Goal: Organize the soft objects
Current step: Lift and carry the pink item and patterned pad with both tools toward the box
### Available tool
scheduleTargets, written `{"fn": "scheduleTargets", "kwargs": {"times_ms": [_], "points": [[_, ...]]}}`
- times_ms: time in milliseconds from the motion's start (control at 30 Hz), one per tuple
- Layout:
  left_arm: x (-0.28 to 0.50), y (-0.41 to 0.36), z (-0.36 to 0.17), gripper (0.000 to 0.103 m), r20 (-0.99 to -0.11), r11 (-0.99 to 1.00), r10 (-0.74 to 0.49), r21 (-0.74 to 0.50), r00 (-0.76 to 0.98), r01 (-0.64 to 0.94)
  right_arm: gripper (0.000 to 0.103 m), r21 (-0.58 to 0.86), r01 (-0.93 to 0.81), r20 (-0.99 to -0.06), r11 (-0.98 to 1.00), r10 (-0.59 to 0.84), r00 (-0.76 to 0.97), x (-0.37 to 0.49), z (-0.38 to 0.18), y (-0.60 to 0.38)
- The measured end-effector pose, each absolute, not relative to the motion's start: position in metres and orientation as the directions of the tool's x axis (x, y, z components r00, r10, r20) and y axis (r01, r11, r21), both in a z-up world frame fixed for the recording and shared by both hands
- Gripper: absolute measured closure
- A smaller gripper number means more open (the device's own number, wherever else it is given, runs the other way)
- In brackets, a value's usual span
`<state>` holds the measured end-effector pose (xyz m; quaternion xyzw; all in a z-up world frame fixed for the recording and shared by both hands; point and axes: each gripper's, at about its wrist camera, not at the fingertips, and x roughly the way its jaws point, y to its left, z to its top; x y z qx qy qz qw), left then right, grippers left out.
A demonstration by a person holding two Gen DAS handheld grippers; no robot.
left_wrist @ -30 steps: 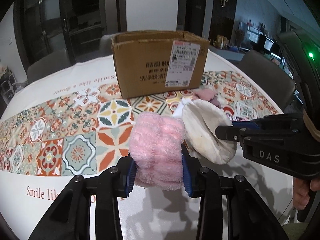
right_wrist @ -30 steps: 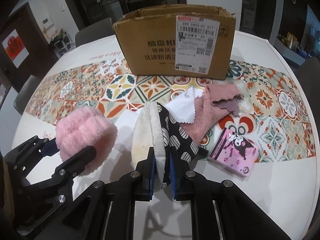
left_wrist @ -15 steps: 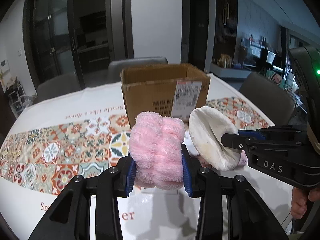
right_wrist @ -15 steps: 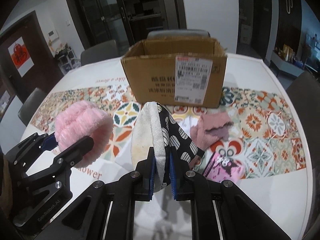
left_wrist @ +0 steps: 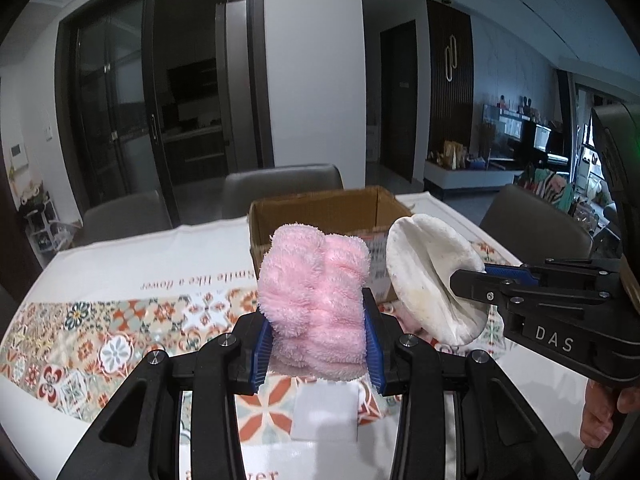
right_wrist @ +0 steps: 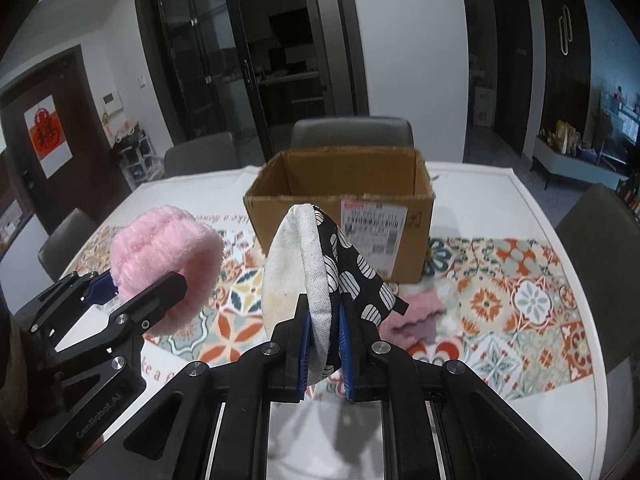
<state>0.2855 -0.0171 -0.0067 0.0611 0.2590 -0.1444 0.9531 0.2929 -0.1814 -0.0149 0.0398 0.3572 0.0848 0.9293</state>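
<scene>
While pinched edge-on, round pad [right_wrist: 316, 280] upright, long axis vertical.

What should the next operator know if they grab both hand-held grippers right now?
Left hand-held gripper: shut on the pink fluffy band, held above the table.
Right hand-held gripper: shut on the cream pad with black patterned backing, also in the air.
Cardboard box: open, just ahead of both, nothing visible inside.
Done: both items picked up.
Left: drop both into the box, then likely the pink cloth on the table near the box.
</scene>
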Motion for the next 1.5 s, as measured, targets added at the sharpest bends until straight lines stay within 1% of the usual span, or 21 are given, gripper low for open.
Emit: {"fn": "scheduleTargets", "kwargs": {"times_ms": [267,533,800,1033,1500], "points": [[0.302,-0.022,0.018,0.064,-0.442,0.955,-0.243,0.048,0.864,0.293,0.089,0.144,-0.116,-0.6,0.983,0.18,0.78,0.302,0.007,-0.191],[0.322,-0.026,0.034,0.064,-0.403,0.959,-0.243,0.04,0.882,0.282,0.089,0.144,-0.113,-0.532,0.983,0.173,0.829,0.319,0.032,-0.197],[0.343,-0.031,0.044,0.064,-0.368,0.962,-0.236,0.043,0.899,0.27,0.089,0.141,-0.12,-0.49,0.983,0.175,0.854,0.337,0.046,-0.2],[0.362,-0.036,0.045,0.064,-0.353,0.964,-0.229,0.049,0.907,0.262,0.089,0.134,-0.132,-0.46,0.982,0.179,0.87,0.359,0.055,-0.203],[0.415,-0.042,0.035,0.064,-0.373,0.964,-0.222,0.054,0.901,0.26,0.091,0.093,-0.149,-0.414,0.985,0.174,0.894,0.409,0.06,-0.198]]}}
